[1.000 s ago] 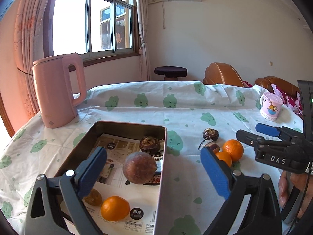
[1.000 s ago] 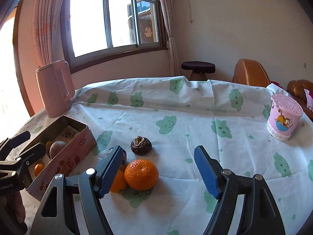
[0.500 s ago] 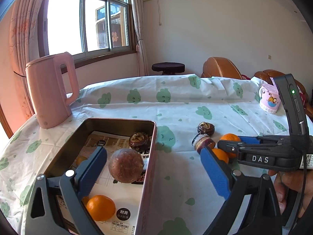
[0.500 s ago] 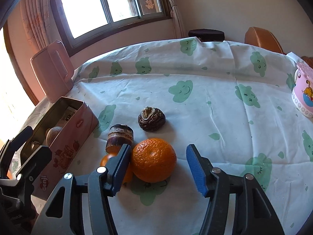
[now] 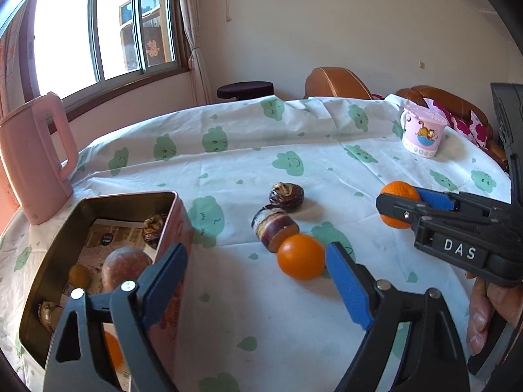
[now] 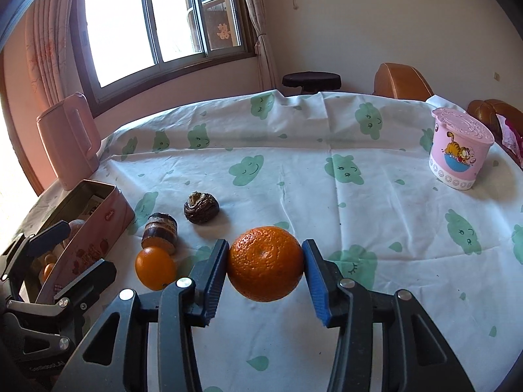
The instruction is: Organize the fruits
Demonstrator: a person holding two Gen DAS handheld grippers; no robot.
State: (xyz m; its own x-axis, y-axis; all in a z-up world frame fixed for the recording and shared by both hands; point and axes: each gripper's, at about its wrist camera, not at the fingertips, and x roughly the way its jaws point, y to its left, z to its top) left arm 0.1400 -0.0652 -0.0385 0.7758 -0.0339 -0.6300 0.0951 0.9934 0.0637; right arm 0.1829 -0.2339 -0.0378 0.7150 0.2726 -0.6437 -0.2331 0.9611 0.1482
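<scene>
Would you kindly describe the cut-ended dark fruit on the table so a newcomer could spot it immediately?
Start at the pink tin on the cloud-print tablecloth. Just to its right lies the stubby dark brown fruit, touching a smooth small orange. Unlike the round wrinkled dark fruit behind it, it is cylinder-shaped with flat cut ends.

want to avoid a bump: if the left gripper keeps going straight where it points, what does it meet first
Probably the small orange on the tablecloth, just inside the left gripper's right-hand finger. The jaws are closing with nothing between them. Depth is unclear.
</scene>
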